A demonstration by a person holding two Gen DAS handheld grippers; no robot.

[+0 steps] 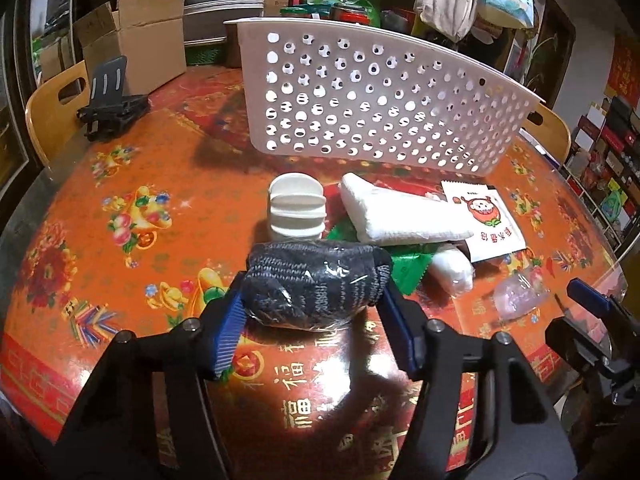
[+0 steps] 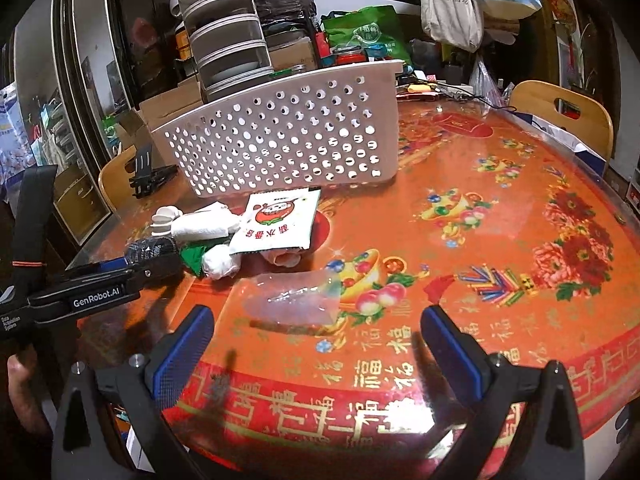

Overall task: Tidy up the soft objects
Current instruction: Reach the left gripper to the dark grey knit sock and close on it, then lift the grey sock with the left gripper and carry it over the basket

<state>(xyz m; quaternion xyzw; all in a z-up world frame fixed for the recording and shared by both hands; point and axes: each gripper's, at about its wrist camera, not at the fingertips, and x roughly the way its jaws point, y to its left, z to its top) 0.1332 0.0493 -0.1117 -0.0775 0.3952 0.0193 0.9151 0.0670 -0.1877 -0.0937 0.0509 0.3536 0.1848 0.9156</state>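
My left gripper (image 1: 314, 300) is shut on a dark knitted bundle wrapped in clear film (image 1: 316, 280), held just above the table; it also shows in the right wrist view (image 2: 150, 249). Behind it lie a white ridged holder (image 1: 296, 212), a folded white cloth (image 1: 396, 216), a white printed packet (image 1: 486, 216), a green wrapper (image 1: 408, 270), a white roll (image 1: 452, 272) and a clear plastic bag (image 1: 520, 294). The white perforated basket (image 1: 372, 92) stands beyond them. My right gripper (image 2: 316, 344) is open and empty, just in front of the clear bag (image 2: 292, 300).
The round table has a red-orange floral cover (image 2: 500, 240). A black folding stand (image 1: 112, 100) and a cardboard box (image 1: 136, 36) sit at the far left. Wooden chairs (image 2: 560, 116) stand at the table's edge. Cluttered shelves and bags fill the background.
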